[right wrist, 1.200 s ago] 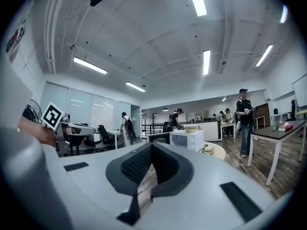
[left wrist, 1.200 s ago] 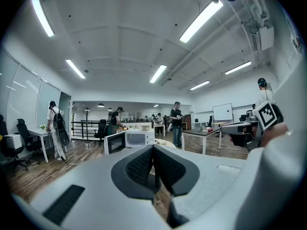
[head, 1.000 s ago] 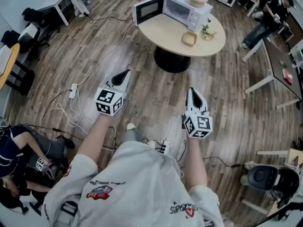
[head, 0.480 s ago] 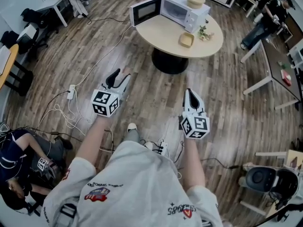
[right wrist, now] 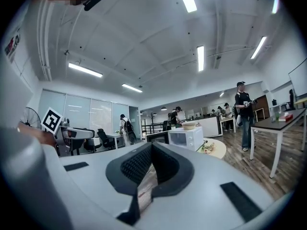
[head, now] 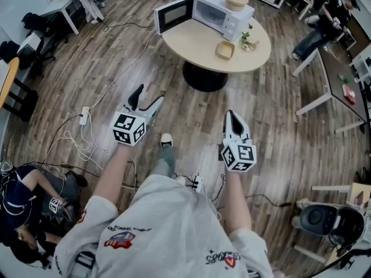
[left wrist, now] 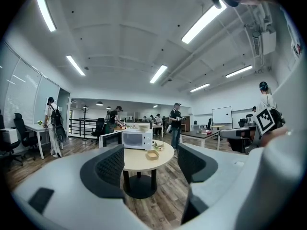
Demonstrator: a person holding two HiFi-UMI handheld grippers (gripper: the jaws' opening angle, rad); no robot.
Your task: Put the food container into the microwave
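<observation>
On the round tabletop (head: 197, 42), toward its right side, the food container (head: 224, 50) sits untouched, well apart from both tools.
It lies just in front of the microwave (head: 219, 11), whose door (head: 173, 15) hangs open past the tabletop's left edge; a sprig of flowers (head: 249, 39) lies near the right edge. The left tool (head: 148, 97) has just been opening its jaws and holds them wide with nothing between them. The right tool (head: 233, 116) has its jaws together, empty. Both hang over the wooden floor (head: 191, 109), short of the tabletop. The step in hand looks like the approach. It is best to keep the open left tool level, step clear of the cables (head: 78, 143), come up to the near edge and line the jaws on one container wall, away from the flowers, before closing.
</observation>
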